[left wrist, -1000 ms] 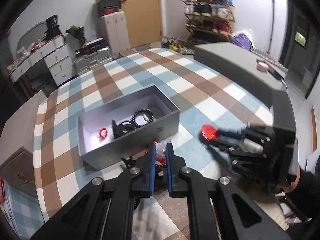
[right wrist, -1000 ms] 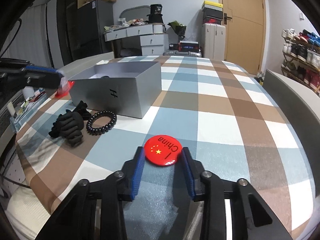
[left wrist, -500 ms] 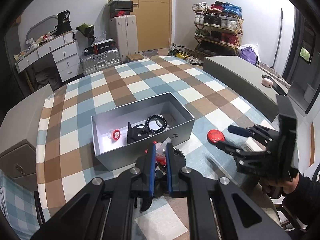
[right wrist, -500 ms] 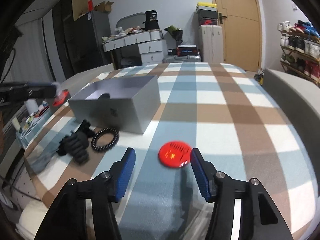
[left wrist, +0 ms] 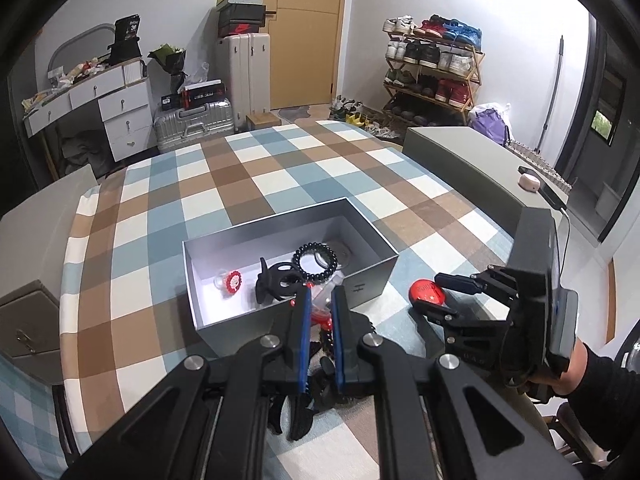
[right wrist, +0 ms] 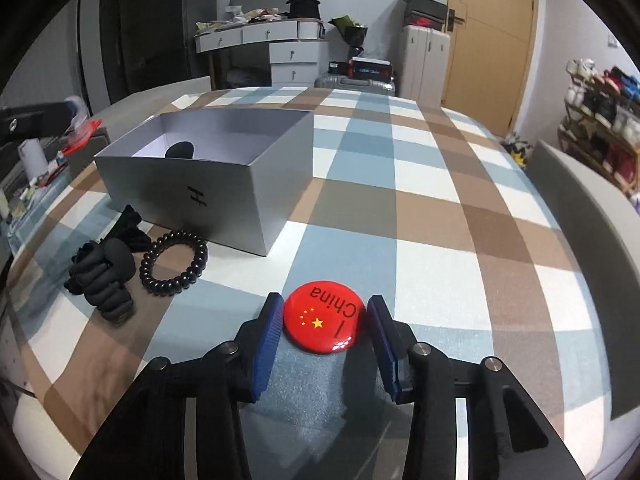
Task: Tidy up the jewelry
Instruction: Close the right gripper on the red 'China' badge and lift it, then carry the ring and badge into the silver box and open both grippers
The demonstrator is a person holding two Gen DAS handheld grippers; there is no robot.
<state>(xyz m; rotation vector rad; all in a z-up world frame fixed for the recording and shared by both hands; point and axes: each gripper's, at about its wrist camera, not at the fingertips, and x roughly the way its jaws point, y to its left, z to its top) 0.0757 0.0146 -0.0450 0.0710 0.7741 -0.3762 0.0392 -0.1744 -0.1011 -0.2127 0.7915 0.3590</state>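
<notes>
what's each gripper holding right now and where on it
Left gripper: shut on a small clear bag with red beads, pinched flat. Right gripper: jaws have just been closing around the red China badge's rim, not yet gripping.

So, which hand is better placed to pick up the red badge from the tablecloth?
The right. The right gripper already straddles the red badge, and its jaws have just been closing around it. The left gripper is shut on a small clear packet near the grey box, so it is occupied.

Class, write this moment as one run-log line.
left tool: shut on small clear-and-red item | right tool: closing around round red badge lying on checked tablecloth | open grey box: beside
</notes>
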